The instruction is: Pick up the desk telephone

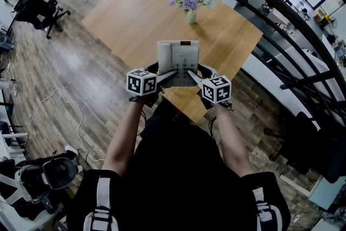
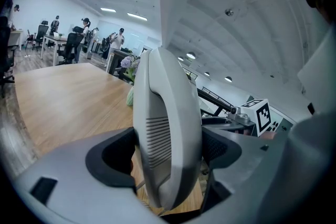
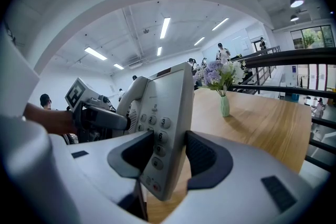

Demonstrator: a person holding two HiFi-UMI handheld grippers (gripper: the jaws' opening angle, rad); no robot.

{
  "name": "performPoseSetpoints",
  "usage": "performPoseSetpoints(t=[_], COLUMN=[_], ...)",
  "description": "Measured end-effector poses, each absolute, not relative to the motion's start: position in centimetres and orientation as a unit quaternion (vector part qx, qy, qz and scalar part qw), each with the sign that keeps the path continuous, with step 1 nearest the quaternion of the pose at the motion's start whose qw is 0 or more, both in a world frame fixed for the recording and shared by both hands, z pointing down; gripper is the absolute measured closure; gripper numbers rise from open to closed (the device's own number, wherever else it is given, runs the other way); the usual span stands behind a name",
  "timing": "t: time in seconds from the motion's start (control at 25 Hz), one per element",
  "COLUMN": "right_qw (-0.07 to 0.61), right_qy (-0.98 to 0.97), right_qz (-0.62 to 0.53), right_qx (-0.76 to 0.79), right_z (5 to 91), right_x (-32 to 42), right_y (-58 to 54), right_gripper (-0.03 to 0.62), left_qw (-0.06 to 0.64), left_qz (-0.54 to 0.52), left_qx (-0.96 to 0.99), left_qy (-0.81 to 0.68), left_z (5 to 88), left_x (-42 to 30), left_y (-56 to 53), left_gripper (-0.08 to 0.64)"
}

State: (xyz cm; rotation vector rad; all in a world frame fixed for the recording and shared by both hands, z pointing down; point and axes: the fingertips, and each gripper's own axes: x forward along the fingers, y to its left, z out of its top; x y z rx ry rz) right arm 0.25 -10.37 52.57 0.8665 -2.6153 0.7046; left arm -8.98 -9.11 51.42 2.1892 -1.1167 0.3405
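With the left tongs (image 2: 168,152) clamped across the handset (image 2: 167,113) side and the right tongs (image 3: 170,155) across the keypad (image 3: 157,136) edge, the telephone (image 1: 178,59) sits between them over the worktop (image 1: 135,13) corner; looks light, rigid, slick plastic, and the handset may unseat.

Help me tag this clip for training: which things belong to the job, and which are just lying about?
In the job: phone; left claw, shut on its handset side; right claw, shut on its keypad side.
Lying about: flower vase; table; office chair.
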Motion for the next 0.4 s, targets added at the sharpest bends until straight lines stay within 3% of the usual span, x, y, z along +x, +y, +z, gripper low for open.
performPoseSetpoints(t=[0.4], right_qw=[0.149], right_qy=[-0.909], right_qz=[0.246], right_qx=[0.301], right_z=[52.50], right_x=[0.27], right_y=[-10.47], right_gripper=[0.385], left_qw=[0.322], left_qz=[0.130], left_qx=[0.836], left_qy=[-0.426], left_z=[51.14], left_x=[-8.92], left_y=[-9.25], left_gripper=[0.172])
